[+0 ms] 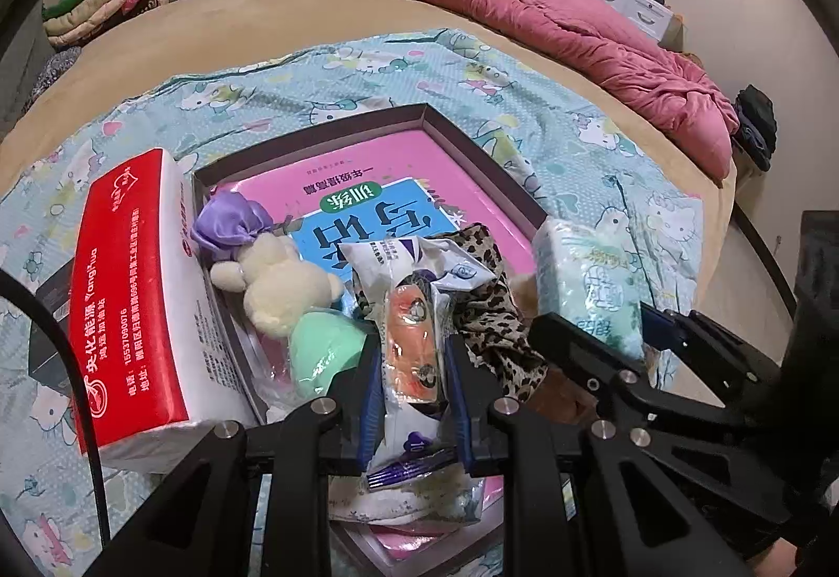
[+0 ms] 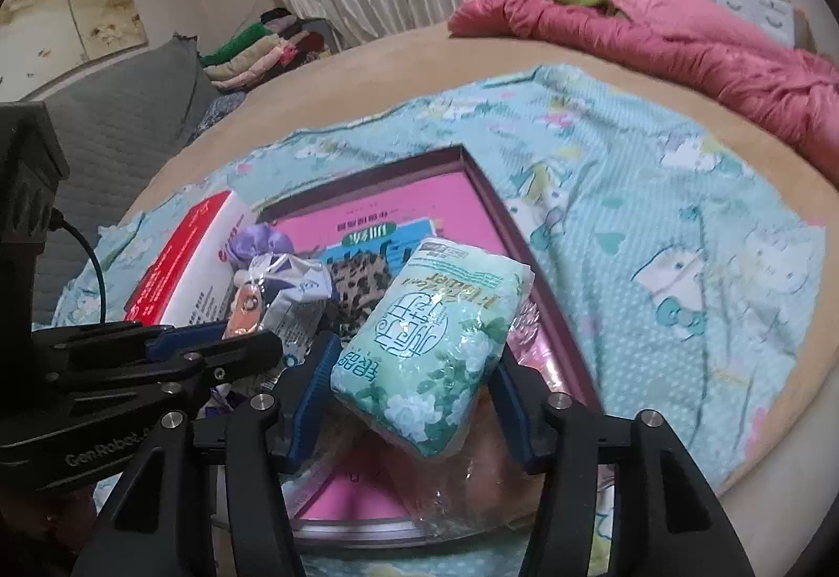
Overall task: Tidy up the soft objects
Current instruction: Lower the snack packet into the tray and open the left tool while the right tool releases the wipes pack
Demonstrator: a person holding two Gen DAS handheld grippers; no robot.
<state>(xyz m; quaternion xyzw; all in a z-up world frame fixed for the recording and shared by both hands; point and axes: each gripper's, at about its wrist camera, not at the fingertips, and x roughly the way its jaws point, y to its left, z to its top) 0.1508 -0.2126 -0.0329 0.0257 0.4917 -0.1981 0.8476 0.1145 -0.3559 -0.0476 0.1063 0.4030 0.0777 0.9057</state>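
Nearest in the left wrist view: left claw (image 1: 414, 383) is clamped on a crinkly white-and-purple snack pouch (image 1: 414, 315) w/ an orange picture, both blue pads pressed into its sides, pouch hanging over the near end of the box.

Right wrist view: right claw (image 2: 414, 383) has a pale-green tissue pack (image 2: 435, 341) w/ flower print between its fingers. The left pad touches the pack's side; the right pad looks just off it or barely touching, so can't tell if it's a firm grip or already letting go. Pack sits tilted over the box's near right part, on top of clear plastic wrap.

Just beyond the claws: shallow dark-rimmed box (image 1: 472, 142) on the bed, pink book lying flat in its bottom. Already inside, judging by how they lie: cream plush toy (image 1: 278, 283) w/ purple satin bow, mint-green soft item (image 1: 325, 351) beside it, leopard-print cloth (image 1: 493, 294) in the middle. So approx half or more of the small soft stuff seems collected.

Left of the box, touching its rim: big red-and-white tissue pack (image 1: 136, 294), outside the box, prob. still to be placed or too large to fit.

Left to do, I'd guess: set down pouch + green pack in the box, then deal w/ the red pack.

Farther out: cartoon-print blue sheet (image 1: 524, 105) under everything, tan bed surface, crumpled pink quilt (image 1: 603, 47) at the far edge, folded clothes stack (image 1: 99, 6) by the curtain, untouched.
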